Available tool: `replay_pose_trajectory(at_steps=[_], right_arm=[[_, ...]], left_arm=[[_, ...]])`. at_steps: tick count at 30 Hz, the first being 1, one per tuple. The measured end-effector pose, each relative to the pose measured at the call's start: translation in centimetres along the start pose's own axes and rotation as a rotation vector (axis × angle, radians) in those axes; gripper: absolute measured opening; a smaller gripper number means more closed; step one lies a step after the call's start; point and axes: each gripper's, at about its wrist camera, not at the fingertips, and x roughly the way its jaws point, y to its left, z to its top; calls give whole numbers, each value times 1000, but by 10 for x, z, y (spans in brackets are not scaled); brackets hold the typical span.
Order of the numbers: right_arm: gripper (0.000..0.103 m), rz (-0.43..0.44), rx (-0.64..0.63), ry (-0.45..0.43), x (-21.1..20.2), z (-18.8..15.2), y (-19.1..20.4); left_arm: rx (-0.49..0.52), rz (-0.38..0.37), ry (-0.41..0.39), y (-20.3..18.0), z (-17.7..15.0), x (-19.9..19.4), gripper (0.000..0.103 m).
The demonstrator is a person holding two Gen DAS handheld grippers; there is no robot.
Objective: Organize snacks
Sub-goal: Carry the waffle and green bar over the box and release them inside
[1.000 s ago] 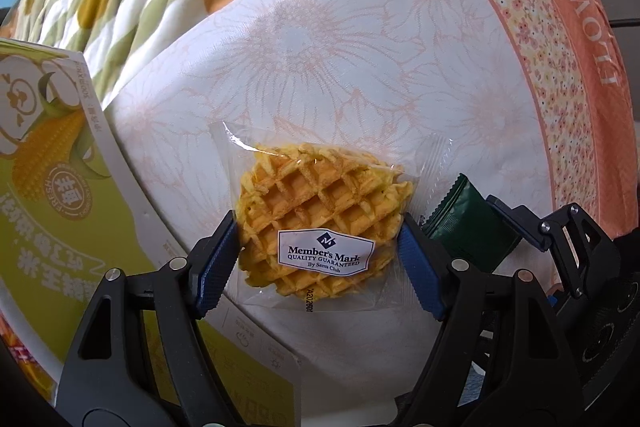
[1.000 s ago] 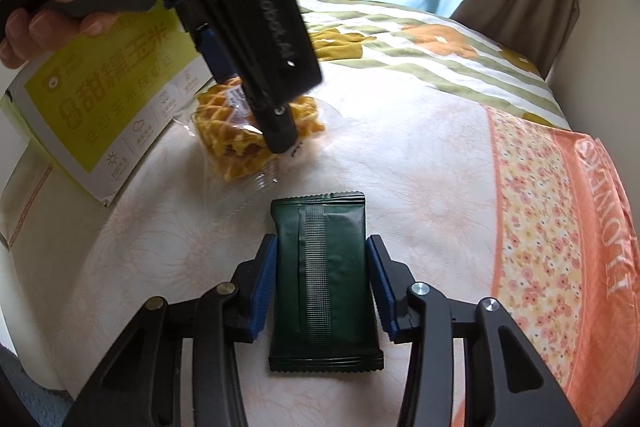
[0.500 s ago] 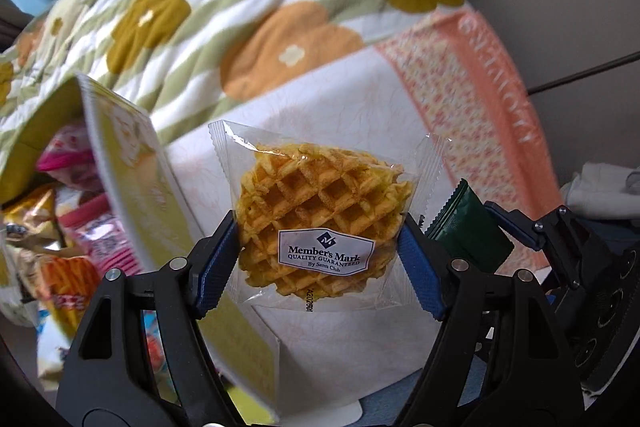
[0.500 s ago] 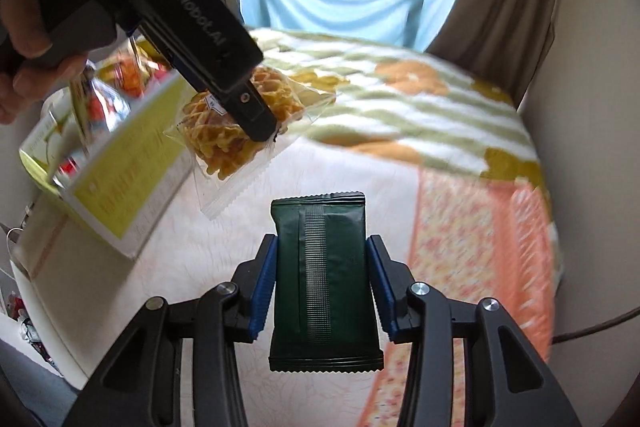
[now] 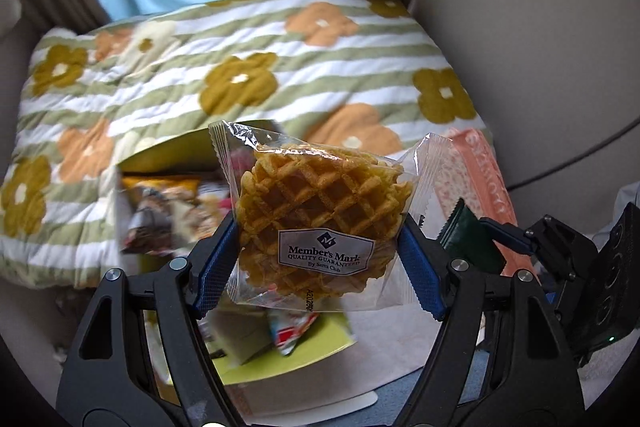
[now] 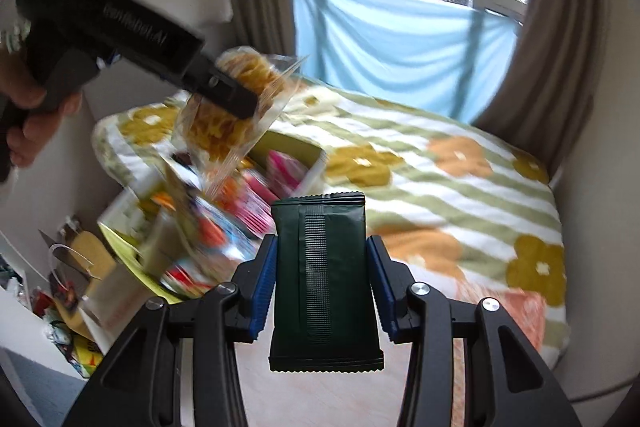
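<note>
My left gripper (image 5: 318, 259) is shut on a round waffle biscuit in a clear Member's Mark wrapper (image 5: 320, 219), held in the air above an open yellow-green snack box (image 5: 168, 155). In the right wrist view the same wrapped waffle (image 6: 236, 99) hangs from the left gripper (image 6: 236, 95) over that box (image 6: 288, 143), which holds several colourful snack packets. My right gripper (image 6: 322, 283) is shut on a dark green snack packet (image 6: 322, 275), upright between its blue pads, to the right of the box. That green packet (image 5: 466, 235) shows at the right edge of the left wrist view.
A flowered, green-striped quilt (image 5: 248, 67) covers the bed behind the box, with an orange flower-print cloth (image 5: 476, 171) at the right. Curtains and a blue sheet (image 6: 400, 39) hang at the window. A hand (image 6: 24, 107) grips the left tool. Clutter (image 6: 68, 299) lies on the floor at the left.
Both grippers have risen off the bed with their packets. The left one has swung over the open box, whose inside has come into view.
</note>
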Motion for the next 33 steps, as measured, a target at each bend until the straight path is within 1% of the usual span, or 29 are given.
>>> replay_pose_trajectory(at_steps=[5,8,13,16,20,25,26,27,28,29,31,33], right_arm=[[40,56,-12,-24,12,24,37],[40,81,-12,-18,21,32,58],[40,112,24,0,39,36,83],[40,106,41,7,45,34,93],[40,89,102,22,50,28,97],[40,46,166,45,54,19,103],[40,35,180,51,55,17,103],[40,29,187,54,56,16,102],[40,21,193,57,55,15,102],[40,12,199,61,56,14,102],[40,2,209,64,58,14,100],[40,-3,234,69,61,12,99]], left_arm=[[-66,39,-28,53,-32,-24,73],[-106,58,-38,84,-58,-34,73],[-148,71,-5,119,-101,-22,73],[-148,72,28,132,-124,-4,73],[-148,33,71,137,-145,24,73],[-95,23,100,132,-152,46,74],[-91,20,105,132,-153,50,77],[-92,21,110,134,-154,54,85],[-98,31,111,135,-155,57,89],[-106,31,99,138,-158,58,92],[-118,3,75,142,-161,55,96],[-113,32,47,146,-164,51,98]])
